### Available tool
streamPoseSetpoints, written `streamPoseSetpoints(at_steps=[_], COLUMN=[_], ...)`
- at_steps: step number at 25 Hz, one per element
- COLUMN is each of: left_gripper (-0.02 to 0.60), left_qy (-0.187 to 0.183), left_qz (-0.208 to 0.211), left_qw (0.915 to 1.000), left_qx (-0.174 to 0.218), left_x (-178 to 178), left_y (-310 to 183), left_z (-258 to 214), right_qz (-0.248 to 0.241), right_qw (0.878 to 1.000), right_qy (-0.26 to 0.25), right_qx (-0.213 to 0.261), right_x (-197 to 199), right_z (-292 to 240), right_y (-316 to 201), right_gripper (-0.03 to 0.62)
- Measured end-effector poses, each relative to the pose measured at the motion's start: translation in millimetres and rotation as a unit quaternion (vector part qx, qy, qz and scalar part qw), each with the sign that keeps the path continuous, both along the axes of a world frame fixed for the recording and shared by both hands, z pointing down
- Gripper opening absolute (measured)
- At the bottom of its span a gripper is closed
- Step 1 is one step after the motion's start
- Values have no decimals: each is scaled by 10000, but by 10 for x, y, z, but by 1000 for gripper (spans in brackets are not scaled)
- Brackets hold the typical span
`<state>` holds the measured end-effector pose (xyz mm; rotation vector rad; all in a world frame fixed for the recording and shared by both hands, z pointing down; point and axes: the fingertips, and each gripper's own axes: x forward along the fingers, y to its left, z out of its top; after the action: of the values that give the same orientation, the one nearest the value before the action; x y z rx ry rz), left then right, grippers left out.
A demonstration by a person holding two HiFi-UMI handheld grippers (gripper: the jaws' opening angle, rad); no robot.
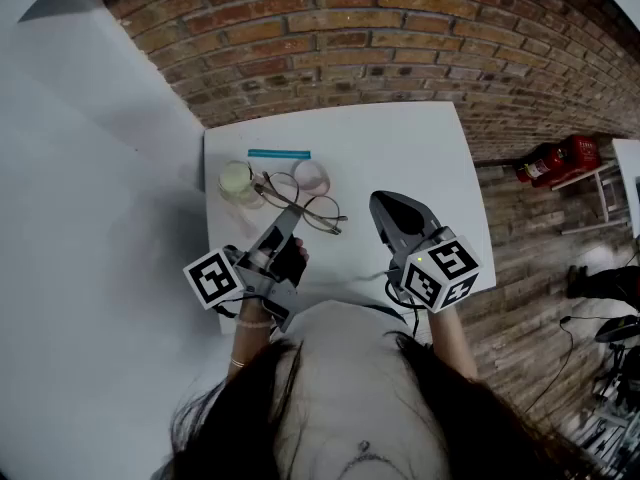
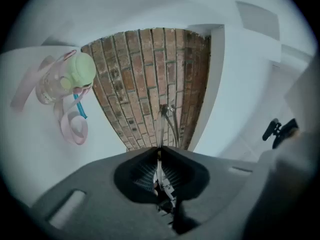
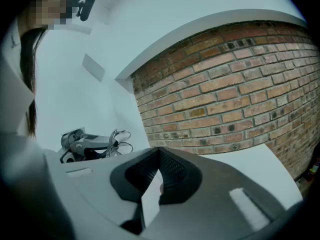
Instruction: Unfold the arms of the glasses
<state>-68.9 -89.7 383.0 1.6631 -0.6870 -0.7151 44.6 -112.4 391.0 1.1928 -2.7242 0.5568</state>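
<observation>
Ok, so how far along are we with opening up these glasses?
Done: the left gripper is shut on a thin wire part of the glasses, so they are held. In hand: only that hold; the right gripper is shut on nothing and sits apart from the frame. Left: swinging the arms out. Whether either arm is already open cannot be told from these views.

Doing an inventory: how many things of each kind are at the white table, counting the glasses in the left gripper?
glasses: 1
green-lidded jar: 1
pink ring: 1
blue stick: 1
Total: 4
</observation>
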Motion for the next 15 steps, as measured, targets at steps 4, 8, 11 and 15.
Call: streamPoseSetpoints(at_steps=[4, 8, 11, 15], left_gripper=[21, 21, 21, 21], left_qy=[6, 13, 12, 60], left_qz=[-16, -39, -42, -36], left_qw=[10000, 10000, 10000, 10000], left_qx=[-1, -6, -36, -32], left_x=[-18, -36, -41, -40], left_y=[-1, -10, -9, -18], left_z=[0, 1, 17, 18], right_qz=[16, 44, 32, -97], right_qw=[10000, 9998, 9995, 9992], right_qy=[-40, -200, -287, -374], right_qx=[2, 39, 85, 128], right_x=[7, 12, 15, -20], right_z=[-8, -55, -93, -113], right_y=[3, 3, 6, 33], right_gripper=[0, 0, 0, 0])
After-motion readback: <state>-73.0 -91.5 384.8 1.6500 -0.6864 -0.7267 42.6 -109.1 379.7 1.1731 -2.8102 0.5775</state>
